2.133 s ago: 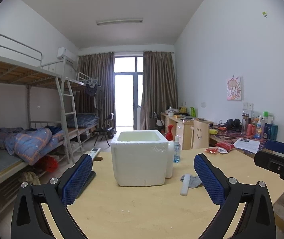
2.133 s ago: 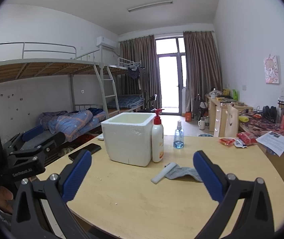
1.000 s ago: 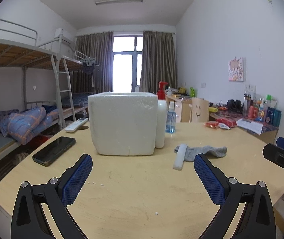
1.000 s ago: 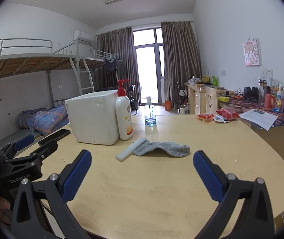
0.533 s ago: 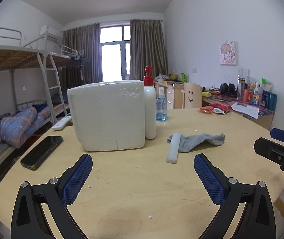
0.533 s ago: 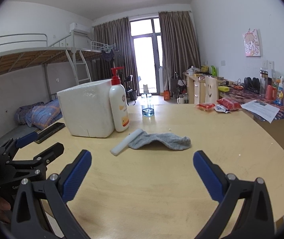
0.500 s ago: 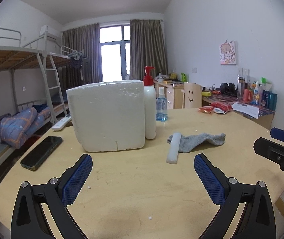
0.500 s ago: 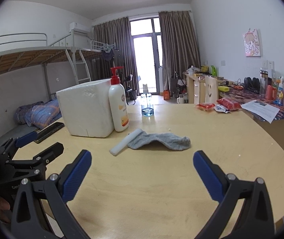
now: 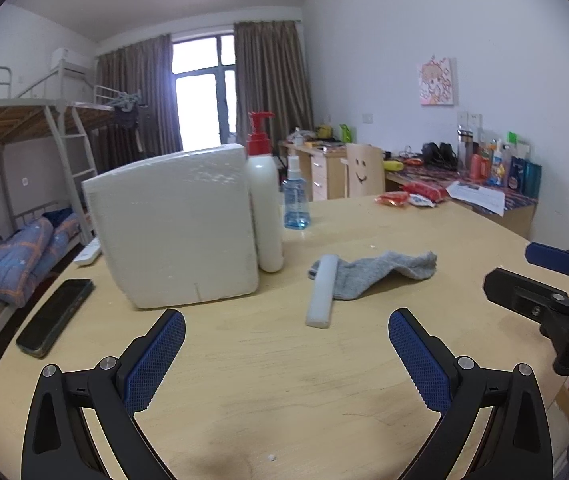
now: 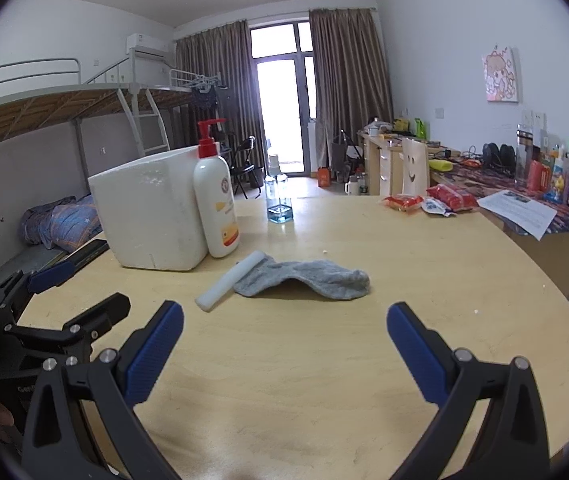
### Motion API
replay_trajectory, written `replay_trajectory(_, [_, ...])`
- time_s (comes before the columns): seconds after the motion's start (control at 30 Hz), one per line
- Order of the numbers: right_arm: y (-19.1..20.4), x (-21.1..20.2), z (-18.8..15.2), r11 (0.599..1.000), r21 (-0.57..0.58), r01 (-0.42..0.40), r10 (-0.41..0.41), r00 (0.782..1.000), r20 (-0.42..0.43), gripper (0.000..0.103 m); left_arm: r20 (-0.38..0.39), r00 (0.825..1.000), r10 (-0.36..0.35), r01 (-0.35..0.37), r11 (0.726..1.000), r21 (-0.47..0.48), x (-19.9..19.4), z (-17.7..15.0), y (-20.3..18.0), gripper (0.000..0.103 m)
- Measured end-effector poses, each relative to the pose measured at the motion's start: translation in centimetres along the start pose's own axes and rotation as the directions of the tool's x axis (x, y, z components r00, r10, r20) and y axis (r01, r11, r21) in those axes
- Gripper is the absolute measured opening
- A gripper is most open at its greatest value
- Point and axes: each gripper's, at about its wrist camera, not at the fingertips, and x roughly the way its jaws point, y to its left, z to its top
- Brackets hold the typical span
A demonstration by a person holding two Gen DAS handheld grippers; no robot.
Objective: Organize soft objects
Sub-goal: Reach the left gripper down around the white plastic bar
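Note:
A grey sock [image 9: 380, 274] [image 10: 308, 276] lies flat on the round wooden table [image 9: 284, 380]. A white foam bar [image 9: 323, 290] [image 10: 231, 280] lies against its left end. A white foam box [image 9: 172, 224] [image 10: 148, 216] stands behind and to the left. My left gripper [image 9: 286, 334] is open and empty, low over the table, short of the bar. My right gripper [image 10: 284, 326] is open and empty, just short of the sock. Each gripper shows at the edge of the other's view.
A lotion pump bottle [image 9: 264, 208] [image 10: 216, 204] stands against the box, with a small blue spray bottle [image 9: 296, 204] behind it. A black phone [image 9: 56, 316] lies at the left edge. Red snack packets [image 10: 424, 200] lie at the far right. Bunk beds stand to the left.
Both grippers have dropped lower and moved closer to the sock and foam bar. The box top is no longer seen from above. Both stay open.

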Motion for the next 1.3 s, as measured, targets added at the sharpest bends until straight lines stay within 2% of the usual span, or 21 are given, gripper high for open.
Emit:
replay_trajectory(0.1, [-0.4, 0.7, 0.3, 1.0, -0.001, 0.005, -0.005, 1.0, -0.019, 0.103, -0.04, 0.999, -0.025, 0.025, 1.0, -0.002, 1.0, 0.3, -0.1, 0.102])
replay_trajectory(0.37, [-0.8, 2.9, 1.5, 1.0, -0.015, 0.015, -0.017, 0.996, -0.083, 0.103, -0.107, 0.994, -0.033, 0.036, 0.999, 0.027, 3.4, 1.5, -0.8, 0.102])
replay_trajectory(0.53, [-1.4, 4.5, 2.4, 1.0, -0.002, -0.004, 0.003, 0.988, -0.153, 0.103, -0.175, 0.981, -0.081, 0.087, 0.996, 0.028, 5.2, 2.4, -0.6, 0.102])
replay_trajectory(0.6, [-1.6, 5.0, 2.6, 1.0, -0.016, 0.017, -0.02, 0.983, -0.182, 0.103, -0.187, 0.979, -0.081, 0.088, 0.996, 0.028, 5.8, 2.7, -0.4, 0.102])
replay_trajectory(0.67, [-1.8, 5.3, 2.7, 0.998, -0.034, 0.047, -0.052, 0.983, -0.175, 0.103, -0.2, 0.977, -0.078, 0.084, 0.996, 0.022, 6.4, 2.8, -0.1, 0.102])
replay_trajectory(0.8, [-1.9, 6.4, 2.5, 0.999, -0.041, 0.02, -0.028, 0.98, -0.199, 0.103, -0.226, 0.97, -0.089, 0.09, 0.996, -0.004, 7.5, 2.9, 0.0, 0.102])
replay_trajectory(1.0, [-2.3, 7.7, 3.2, 1.0, -0.019, 0.024, -0.028, 0.976, -0.215, 0.103, -0.235, 0.966, -0.106, 0.106, 0.994, -0.012, 8.9, 3.1, -0.2, 0.1])
replay_trajectory(1.17, [-2.9, 8.9, 3.6, 1.0, -0.01, 0.026, -0.027, 0.969, -0.246, 0.103, -0.273, 0.958, -0.089, 0.098, 0.995, 0.019, 10.0, 3.1, -0.5, 0.093])
replay_trajectory(1.3, [-3.1, 9.9, 3.7, 0.999, -0.011, 0.045, -0.047, 0.962, -0.268, 0.103, -0.331, 0.938, -0.103, 0.123, 0.992, 0.041, 11.1, 3.0, -0.6, 0.082])
